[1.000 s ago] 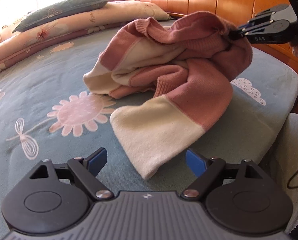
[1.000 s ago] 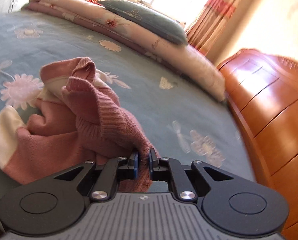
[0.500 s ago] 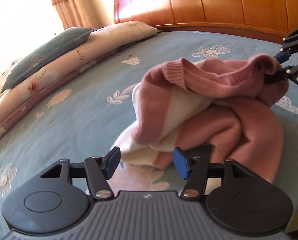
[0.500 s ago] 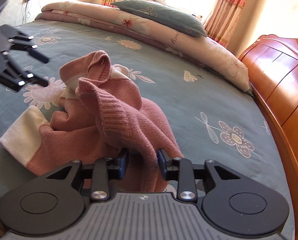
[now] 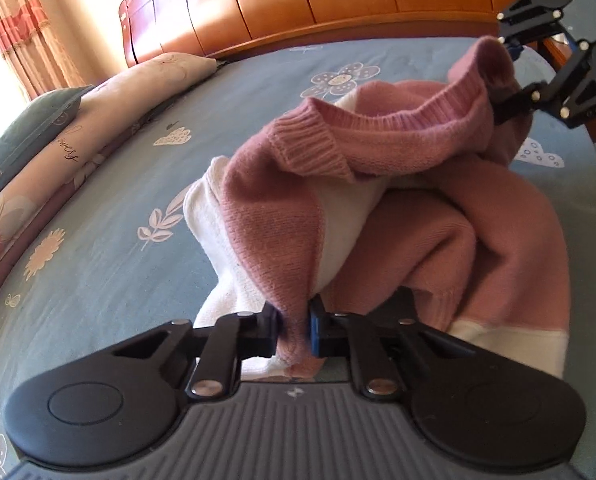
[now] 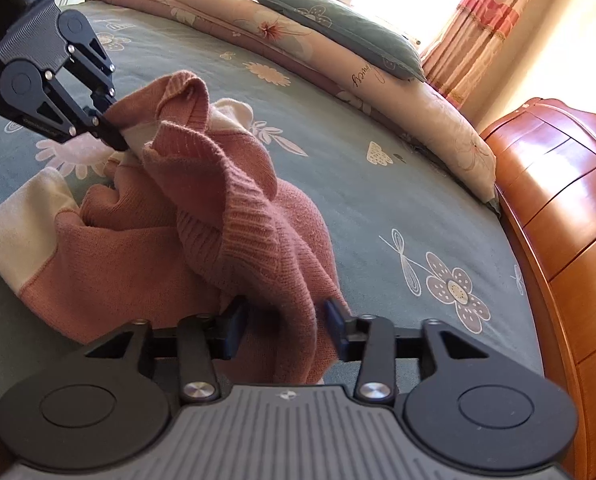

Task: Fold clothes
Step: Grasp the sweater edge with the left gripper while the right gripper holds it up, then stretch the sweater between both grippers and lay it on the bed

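Closing on the sweater (image 5: 378,208) at six o'clock, the left hand-held gripper (image 5: 294,326) pinched it while the right hand-held gripper (image 6: 286,326), jaws opening, let the far end at two o'clock go.

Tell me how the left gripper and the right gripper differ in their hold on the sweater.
The left gripper is closing, its pads pinching a pink fold of the sweater; the right gripper is opening, its pads apart with knit draped loosely between them. The left grips near a cream panel; the right sits at an all-pink part. Both are black with blue pads and work over the bed.
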